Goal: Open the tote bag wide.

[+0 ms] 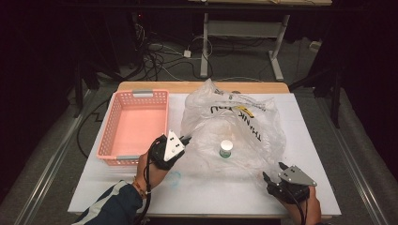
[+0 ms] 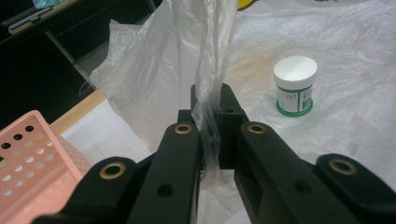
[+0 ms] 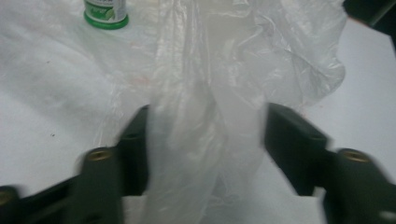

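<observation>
A clear plastic bag [image 1: 234,129] lies spread across a white bench [image 1: 324,187], with a small white-capped jar [image 1: 226,149] standing upright inside it, near the bag's middle. Left of the bag sits a pink basket [image 1: 133,124], with nothing in it that can be seen.

The left gripper [image 1: 184,139] works at the bag's left edge, beside the basket's near right corner. In the left gripper view its fingers [image 2: 187,140] are pressed together on a gathered strip of the film [image 2: 205,70], which rises straight up from the pinch.

The right gripper [image 1: 272,174] sits at the bag's near right corner. In the right gripper view its fingers [image 3: 285,135] stand spread, with a fold of the bag [image 3: 205,140] lying between them but not clamped; that view is blurred.

Seen from the bag, the jar [image 2: 295,86] lies between the two grippers and somewhat nearer the left one, ahead and to the right of its pinch; from the right gripper it [image 3: 105,11] stands farther off, up and to the left. The next move likely turns on the right fingers closing on that loose fold, so both sides of the bag are held.
</observation>
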`<state>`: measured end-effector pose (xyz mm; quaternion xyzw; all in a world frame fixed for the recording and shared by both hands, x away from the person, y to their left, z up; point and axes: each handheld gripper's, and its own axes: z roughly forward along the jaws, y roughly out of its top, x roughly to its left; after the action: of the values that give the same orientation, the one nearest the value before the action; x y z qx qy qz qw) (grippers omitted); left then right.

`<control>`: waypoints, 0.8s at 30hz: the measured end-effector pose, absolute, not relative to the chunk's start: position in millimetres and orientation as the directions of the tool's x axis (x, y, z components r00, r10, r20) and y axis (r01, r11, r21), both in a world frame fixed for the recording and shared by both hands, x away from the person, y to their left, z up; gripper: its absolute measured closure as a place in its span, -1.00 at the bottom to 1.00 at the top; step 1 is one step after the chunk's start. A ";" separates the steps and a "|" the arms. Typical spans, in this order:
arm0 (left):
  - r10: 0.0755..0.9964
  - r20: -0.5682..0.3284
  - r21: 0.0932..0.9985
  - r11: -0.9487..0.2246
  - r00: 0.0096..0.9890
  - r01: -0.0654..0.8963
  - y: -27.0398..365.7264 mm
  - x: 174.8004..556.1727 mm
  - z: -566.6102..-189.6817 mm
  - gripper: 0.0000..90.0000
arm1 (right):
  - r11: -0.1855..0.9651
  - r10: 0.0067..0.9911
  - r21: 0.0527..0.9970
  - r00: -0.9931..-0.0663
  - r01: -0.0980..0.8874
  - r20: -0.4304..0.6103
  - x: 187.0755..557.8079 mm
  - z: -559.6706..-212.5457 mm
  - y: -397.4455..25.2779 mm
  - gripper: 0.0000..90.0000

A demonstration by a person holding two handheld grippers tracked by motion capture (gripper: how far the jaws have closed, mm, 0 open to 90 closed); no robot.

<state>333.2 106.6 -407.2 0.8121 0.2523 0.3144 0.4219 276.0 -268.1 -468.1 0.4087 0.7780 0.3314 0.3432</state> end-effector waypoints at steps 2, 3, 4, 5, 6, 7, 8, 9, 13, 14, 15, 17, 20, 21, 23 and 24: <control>0.672 0.300 0.840 -0.522 0.677 0.146 105.7 333.7 -408.4 0.93 | 0.453 0.855 0.793 -0.450 0.408 -0.257 277.2 -467.9 -269.1 0.24; 0.672 0.300 0.840 -0.522 0.677 0.146 105.3 333.8 -408.8 0.93 | 0.450 0.857 0.799 -0.443 0.399 -0.262 276.9 -467.2 -269.0 0.35; 0.671 0.301 0.839 -0.524 0.678 0.146 105.1 334.1 -409.0 0.93 | 0.451 0.857 0.806 -0.439 0.384 -0.270 276.8 -465.8 -269.7 0.41; 0.669 0.302 0.838 -0.526 0.679 0.146 104.9 334.3 -408.9 0.93 | 0.451 0.857 0.806 -0.439 0.384 -0.270 276.8 -465.8 -269.7 0.41; 0.669 0.301 0.839 -0.525 0.679 0.145 104.8 334.3 -408.7 0.93 | 0.445 0.860 0.816 -0.431 0.369 -0.274 276.6 -463.7 -270.5 0.48; 0.671 0.301 0.841 -0.522 0.678 0.143 104.7 334.3 -408.6 0.93 | 0.434 0.864 0.829 -0.423 0.354 -0.272 276.4 -461.2 -271.6 0.49; 0.671 0.303 0.841 -0.523 0.677 0.142 104.6 334.3 -408.3 0.93 | 0.427 0.869 0.846 -0.404 0.319 -0.286 275.7 -457.2 -273.0 0.50; 0.670 0.305 0.840 -0.524 0.677 0.140 104.6 334.3 -408.0 0.93 | 0.428 0.869 0.852 -0.397 0.303 -0.296 275.3 -455.5 -273.6 0.46; 0.671 0.307 0.844 -0.520 0.675 0.134 104.8 333.3 -406.7 0.93 | 0.416 0.876 0.871 -0.371 0.261 -0.308 276.1 -452.9 -274.8 0.35; 0.670 0.307 0.844 -0.520 0.676 0.133 104.8 333.1 -406.4 0.93 | 0.417 0.875 0.878 -0.367 0.236 -0.317 278.0 -451.2 -274.9 0.44; 0.669 0.307 0.844 -0.521 0.677 0.132 104.7 333.0 -406.2 0.93 | 0.405 0.876 0.887 -0.371 0.222 -0.308 278.9 -450.3 -275.4 0.44; 0.668 0.310 0.844 -0.521 0.677 0.128 104.5 332.3 -405.9 0.93 | 0.401 0.877 0.891 -0.370 0.214 -0.306 279.6 -449.2 -275.3 0.55; 0.667 0.309 0.845 -0.520 0.679 0.126 104.8 332.4 -404.7 0.93 | 0.409 0.872 0.897 -0.363 0.169 -0.329 280.2 -443.0 -273.9 0.83; 0.669 0.308 0.847 -0.517 0.677 0.126 104.9 332.4 -404.4 0.93 | 0.409 0.872 0.897 -0.363 0.169 -0.329 280.2 -443.0 -273.9 0.83; 0.673 0.306 0.851 -0.511 0.674 0.124 105.1 332.4 -403.5 0.93 | 0.409 0.873 0.900 -0.354 0.153 -0.337 280.5 -439.1 -273.5 0.90; 0.674 0.306 0.852 -0.508 0.672 0.122 105.5 332.5 -402.5 0.93 | 0.404 0.874 0.904 -0.350 0.139 -0.336 280.4 -437.2 -273.6 0.93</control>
<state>332.5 105.5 -402.5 0.8069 0.2466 0.3211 0.4301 280.4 -273.6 -437.2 0.3567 0.7101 0.4134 0.4446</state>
